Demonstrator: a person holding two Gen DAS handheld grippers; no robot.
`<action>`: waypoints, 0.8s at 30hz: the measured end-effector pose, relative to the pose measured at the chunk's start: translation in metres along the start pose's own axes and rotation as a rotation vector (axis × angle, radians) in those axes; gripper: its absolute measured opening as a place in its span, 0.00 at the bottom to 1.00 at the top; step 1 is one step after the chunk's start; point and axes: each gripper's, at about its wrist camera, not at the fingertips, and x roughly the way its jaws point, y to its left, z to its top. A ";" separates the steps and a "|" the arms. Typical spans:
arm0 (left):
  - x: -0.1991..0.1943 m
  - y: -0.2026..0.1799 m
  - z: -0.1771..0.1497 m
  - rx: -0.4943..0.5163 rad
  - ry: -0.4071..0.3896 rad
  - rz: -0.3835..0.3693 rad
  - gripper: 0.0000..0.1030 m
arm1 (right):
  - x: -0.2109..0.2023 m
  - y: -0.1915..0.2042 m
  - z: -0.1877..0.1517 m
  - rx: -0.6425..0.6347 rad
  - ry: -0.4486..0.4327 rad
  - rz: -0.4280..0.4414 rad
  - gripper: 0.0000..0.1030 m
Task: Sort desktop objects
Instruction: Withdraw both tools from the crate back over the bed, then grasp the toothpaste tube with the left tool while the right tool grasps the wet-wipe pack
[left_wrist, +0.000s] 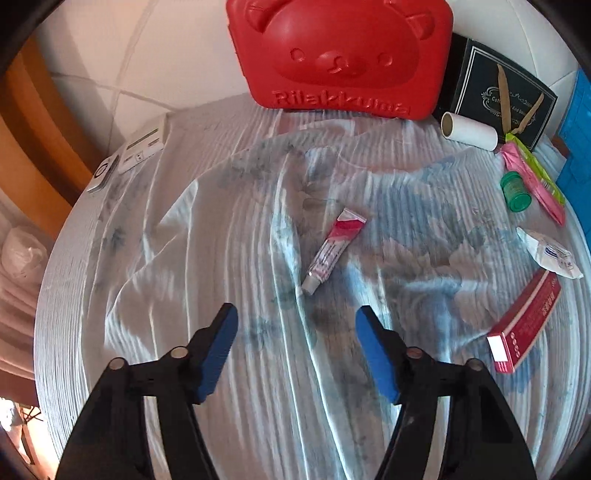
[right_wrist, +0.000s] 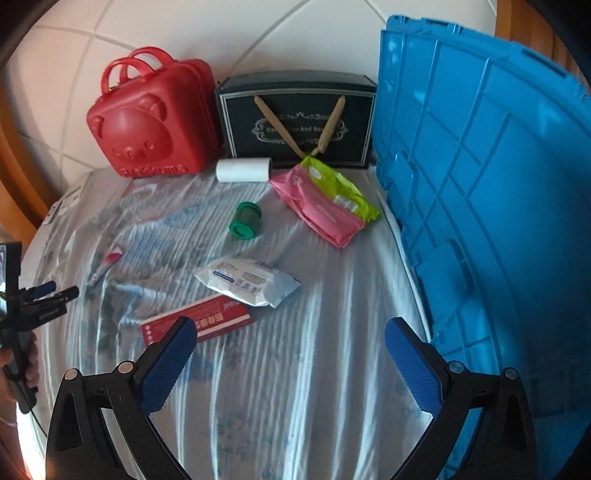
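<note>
A small pink-and-white tube (left_wrist: 332, 247) lies on the wrinkled sheet just ahead of my left gripper (left_wrist: 295, 308), which is open and holds nothing. My right gripper (right_wrist: 291, 323) hangs open over the sheet, also with nothing between its fingers; its left finger overlaps the near end of a long red box (right_wrist: 207, 321). Beyond that box lie a white wipes pack (right_wrist: 247, 280), a green jar (right_wrist: 244, 219) on its side, pink and green packets (right_wrist: 325, 205) and a white roll (right_wrist: 243, 170). In the right wrist view the left gripper (right_wrist: 55, 290) shows at the far left, near the tube (right_wrist: 105, 266).
A red bear-faced case (right_wrist: 151, 122) and a black gift bag (right_wrist: 295, 122) stand against the white padded wall. A big blue crate (right_wrist: 480, 203) leans along the right side. A white card box (left_wrist: 144, 146) and a small device (left_wrist: 105, 173) sit at the bed's left edge.
</note>
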 end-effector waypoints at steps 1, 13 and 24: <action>0.009 -0.002 0.006 0.015 0.006 -0.011 0.52 | 0.011 -0.001 0.003 0.003 0.015 -0.005 1.00; 0.069 -0.013 0.037 -0.017 0.048 -0.095 0.42 | 0.118 0.028 0.027 -0.071 0.167 0.018 1.00; 0.060 -0.010 0.029 -0.065 0.035 -0.071 0.18 | 0.168 0.040 0.022 -0.035 0.228 0.052 0.94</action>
